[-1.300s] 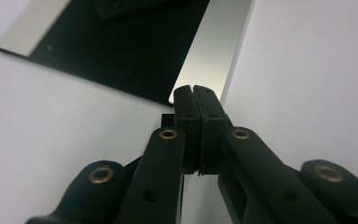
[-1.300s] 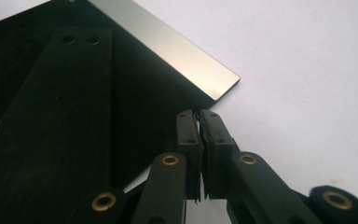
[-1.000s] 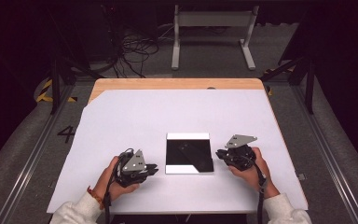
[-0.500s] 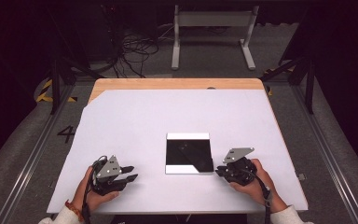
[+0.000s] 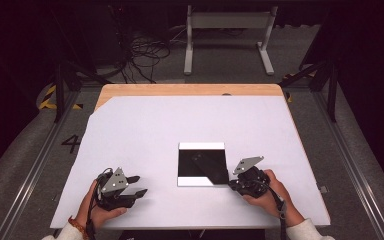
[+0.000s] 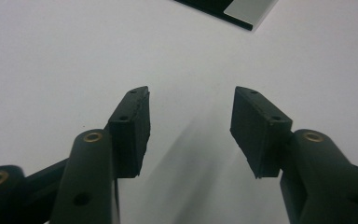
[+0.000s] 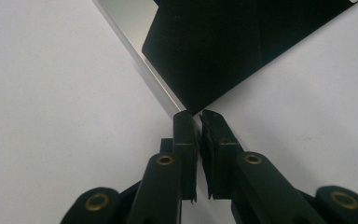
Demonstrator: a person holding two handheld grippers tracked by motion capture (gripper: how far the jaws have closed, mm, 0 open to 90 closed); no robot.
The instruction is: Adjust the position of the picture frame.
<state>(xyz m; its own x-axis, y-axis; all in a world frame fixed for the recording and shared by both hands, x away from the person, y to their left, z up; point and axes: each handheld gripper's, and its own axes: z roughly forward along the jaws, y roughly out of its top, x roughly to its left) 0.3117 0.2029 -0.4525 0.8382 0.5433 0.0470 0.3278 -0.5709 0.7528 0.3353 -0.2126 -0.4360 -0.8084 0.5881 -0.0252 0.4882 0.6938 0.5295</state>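
Note:
A black square sheet (image 5: 200, 162) with pale strips along its far and near edges lies flat on the white table (image 5: 180, 120). In the high view my right gripper (image 5: 232, 185) sits at the sheet's near right corner. In the right gripper view the jaws of the right gripper (image 7: 196, 116) are pressed together on the pointed tip of the black sheet (image 7: 214, 51), and a pale layer (image 7: 135, 28) shows beside it. My left gripper (image 5: 138, 185) rests near the table's front left, apart from the sheet. The left gripper (image 6: 191, 112) is open with only bare table between its jaws.
The sheet's corner (image 6: 242, 11) shows far off in the left gripper view. A wooden table edge (image 5: 190, 90) runs along the back. Beyond it stand a metal frame (image 5: 230, 35) and cables (image 5: 140, 55) on the floor.
My left gripper has drawn away from the sheet to the left and toward the front edge. The right gripper has shifted slightly nearer the person, and the sheet's near right corner now looks turned over.

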